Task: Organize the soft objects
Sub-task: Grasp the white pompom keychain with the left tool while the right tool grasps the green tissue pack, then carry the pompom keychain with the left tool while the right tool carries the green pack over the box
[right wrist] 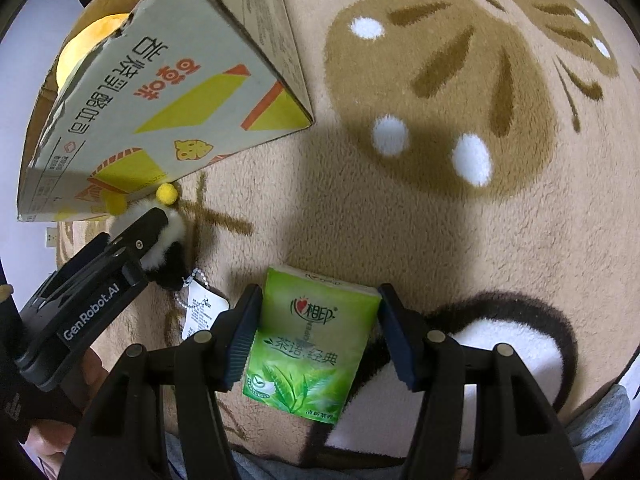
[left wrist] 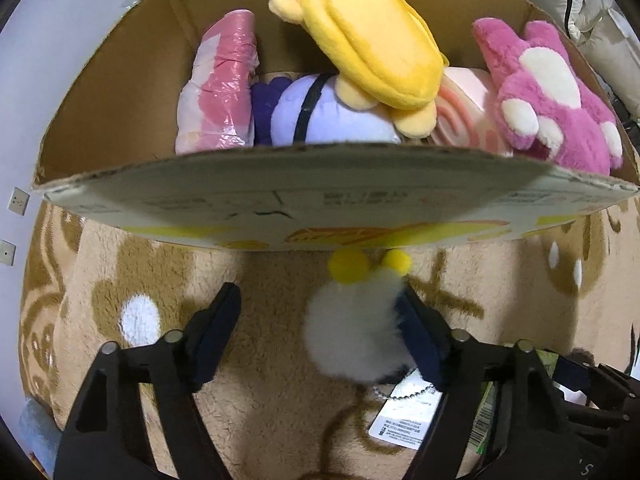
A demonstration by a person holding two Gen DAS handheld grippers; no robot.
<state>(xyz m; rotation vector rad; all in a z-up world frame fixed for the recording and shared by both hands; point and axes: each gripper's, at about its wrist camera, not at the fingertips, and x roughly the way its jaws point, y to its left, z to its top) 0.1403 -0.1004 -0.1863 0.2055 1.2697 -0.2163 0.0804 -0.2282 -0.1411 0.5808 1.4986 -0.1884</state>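
Left wrist view. Left gripper (left wrist: 320,320): pointed down at a beige rug (left wrist: 248,412) with brown pattern. Jaws apart; a small white fluffy plush (left wrist: 352,332) with two yellow pompoms lies on the rug between them, touching the right finger, the left finger standing clear of it: not clenched. A ball chain and a white tag (left wrist: 404,420) hang at the plush's near end. Just beyond the pompoms, a cardboard box (left wrist: 280,200), open top. Contents: a pink plastic-wrapped bundle (left wrist: 224,84) at left; a lavender plush (left wrist: 320,116) with a black strap; a yellow plush (left wrist: 360,36) on top at centre; a pink-and-cream roll (left wrist: 460,120); a magenta plush (left wrist: 548,92) with cream patches at right, leaning on the box rim.

Right wrist view. Right gripper (right wrist: 316,336): pointed down at the same rug. A green tissue pack (right wrist: 308,344) lies between its fingers, both pads (right wrist: 240,344) at the pack's sides, grasping it. The left gripper enters from the left, the fluffy plush at its tip, next to the box's printed wall.
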